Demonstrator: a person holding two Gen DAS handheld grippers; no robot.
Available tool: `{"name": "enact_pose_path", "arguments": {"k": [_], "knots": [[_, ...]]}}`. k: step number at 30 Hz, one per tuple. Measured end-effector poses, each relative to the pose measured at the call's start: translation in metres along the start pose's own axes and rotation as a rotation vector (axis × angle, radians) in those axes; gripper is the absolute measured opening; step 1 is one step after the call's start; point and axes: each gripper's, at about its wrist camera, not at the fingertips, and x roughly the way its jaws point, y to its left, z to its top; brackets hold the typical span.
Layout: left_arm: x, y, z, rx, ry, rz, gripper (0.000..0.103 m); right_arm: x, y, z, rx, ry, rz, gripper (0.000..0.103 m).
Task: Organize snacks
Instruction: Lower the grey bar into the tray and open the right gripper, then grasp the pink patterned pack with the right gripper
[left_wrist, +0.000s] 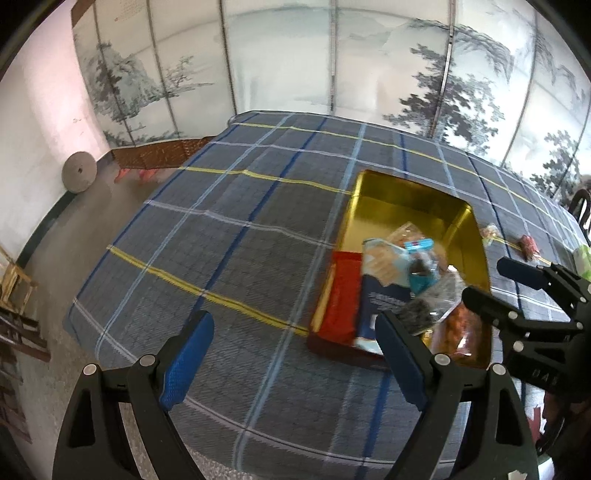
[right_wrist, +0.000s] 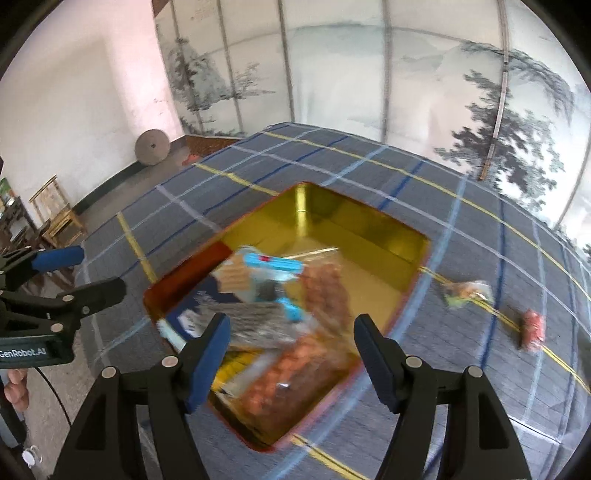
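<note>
A gold tin (right_wrist: 369, 236) with a red outer rim is seen lying open on a table covered by a grey checked cloth (left_wrist: 221, 240). Its near half is filled with snack packets (right_wrist: 280, 295): a dark blue flat pack, a light blue wrapper, a clear bag of dark pieces and a bag of orange-brown pieces, all blurred. Two more small packets are left out on the cloth, well apart from the tin on its right: a greenish one (right_wrist: 465, 290) and a red one (right_wrist: 532, 326). The right gripper (right_wrist: 291, 358) is held above the near end of the tin, pointed steeply downward; its fingers (right_wrist: 376, 358) stand apart, nothing is pressed between the pads, and the packets are seen beyond them inside the tin. The left gripper (left_wrist: 295, 365) is held over bare cloth just left of the tin, likewise tilted downward, with its blue-padded fingers (left_wrist: 188, 365) spread wide and nothing between them. Each gripper is caught at the edge of the other's view, side by side and near one another. Part of a hand (right_wrist: 16, 387) is glimpsed beneath the left gripper's body. A painted folding screen (left_wrist: 332, 55) is stood behind the table.
</note>
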Motion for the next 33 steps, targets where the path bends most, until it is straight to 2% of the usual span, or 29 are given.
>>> {"name": "enact_pose_path", "arguments": {"k": [7,16,21,26,33], "knots": [[0.002,-0.039,0.004,0.065,-0.003,-0.038,0.087,-0.013,-0.063,-0.019,0.098,-0.001,-0.081,0.071],[0.007,-0.093,0.013,0.16,-0.012,-0.086,0.087,-0.025,-0.16,-0.047,0.244,-0.02,-0.24,0.071],[0.017,-0.128,0.02,0.221,-0.012,-0.113,0.087,-0.018,-0.206,-0.052,0.319,-0.034,-0.272,0.071],[0.028,-0.159,0.031,0.272,-0.012,-0.142,0.087,-0.001,-0.232,-0.05,0.346,-0.023,-0.292,0.07],[0.047,-0.202,0.051,0.343,-0.024,-0.177,0.087,0.028,-0.255,-0.041,0.353,-0.004,-0.291,0.065]]}}
